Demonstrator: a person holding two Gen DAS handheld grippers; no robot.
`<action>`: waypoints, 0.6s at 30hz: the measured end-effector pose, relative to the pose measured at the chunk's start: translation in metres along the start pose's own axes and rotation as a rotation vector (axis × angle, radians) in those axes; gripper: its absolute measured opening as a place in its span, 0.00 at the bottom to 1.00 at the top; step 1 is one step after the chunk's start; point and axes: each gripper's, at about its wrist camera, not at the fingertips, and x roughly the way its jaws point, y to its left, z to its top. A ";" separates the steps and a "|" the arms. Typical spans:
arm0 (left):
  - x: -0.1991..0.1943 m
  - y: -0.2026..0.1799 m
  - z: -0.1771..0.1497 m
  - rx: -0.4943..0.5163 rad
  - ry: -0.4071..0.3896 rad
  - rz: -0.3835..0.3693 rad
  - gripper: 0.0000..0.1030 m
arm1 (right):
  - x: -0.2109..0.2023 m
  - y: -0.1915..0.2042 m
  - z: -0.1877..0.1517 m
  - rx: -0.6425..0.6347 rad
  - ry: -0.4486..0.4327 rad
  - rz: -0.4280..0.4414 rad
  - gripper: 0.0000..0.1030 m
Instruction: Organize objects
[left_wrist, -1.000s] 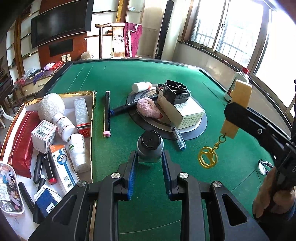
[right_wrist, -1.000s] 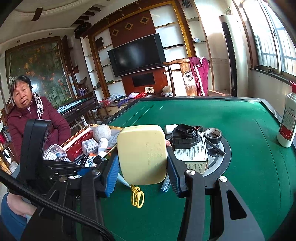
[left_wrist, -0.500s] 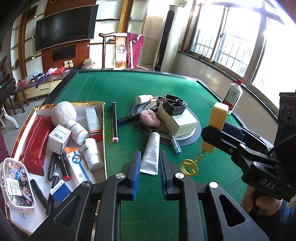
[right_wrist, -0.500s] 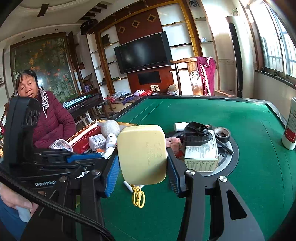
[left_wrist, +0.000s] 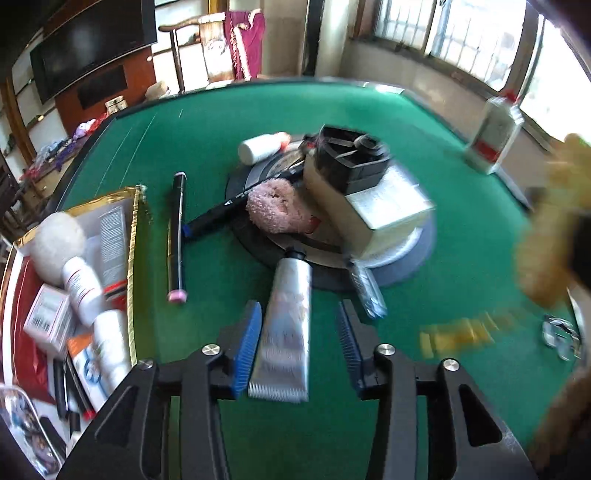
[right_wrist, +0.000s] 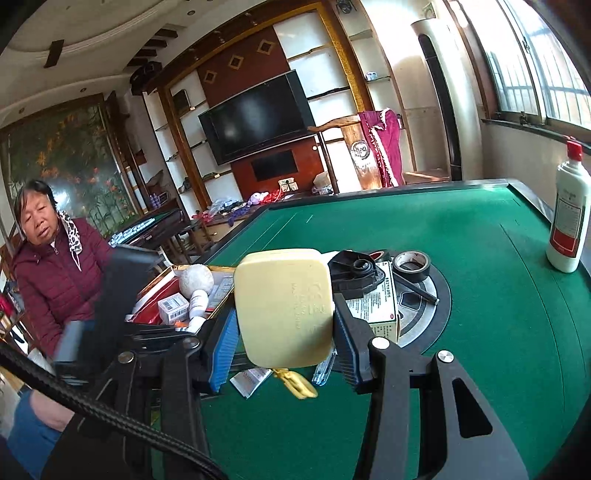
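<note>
A silver cream tube (left_wrist: 286, 325) lies flat on the green felt, its black cap against the round black turntable (left_wrist: 332, 275). My left gripper (left_wrist: 299, 308) straddles the tube's crimped end. Its jaws are opening; the tube sits close to the left pad (left_wrist: 245, 343) and a gap shows at the right pad. My right gripper (right_wrist: 284, 314) is shut on a pale yellow case (right_wrist: 284, 306) with a gold key ring (right_wrist: 295, 382) hanging under it. In the left wrist view that case (left_wrist: 546, 236) is a blur at the right edge.
A gold-edged box (left_wrist: 133, 258) at the left holds bottles, small cartons and pens. On the turntable are a white carton (left_wrist: 384, 206) topped by a black holder, a pink puff (left_wrist: 277, 206) and a tape roll (right_wrist: 412, 264). A white bottle (right_wrist: 569, 218) stands far right. A person (right_wrist: 55, 266) sits at left.
The tube, upright in my left jaws a second ago, now lies on the felt. The left jaws narrowed, then widened around its end. The right gripper kept the yellow case.
</note>
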 end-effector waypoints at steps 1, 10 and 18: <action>0.008 -0.002 0.003 0.002 0.011 0.033 0.36 | 0.000 0.000 0.000 0.001 0.000 0.000 0.45; 0.016 0.012 -0.006 -0.080 -0.018 0.008 0.22 | -0.002 0.001 -0.001 0.005 0.000 0.021 0.45; -0.057 0.041 -0.043 -0.169 -0.168 -0.075 0.22 | 0.001 0.007 -0.006 -0.006 0.012 0.030 0.45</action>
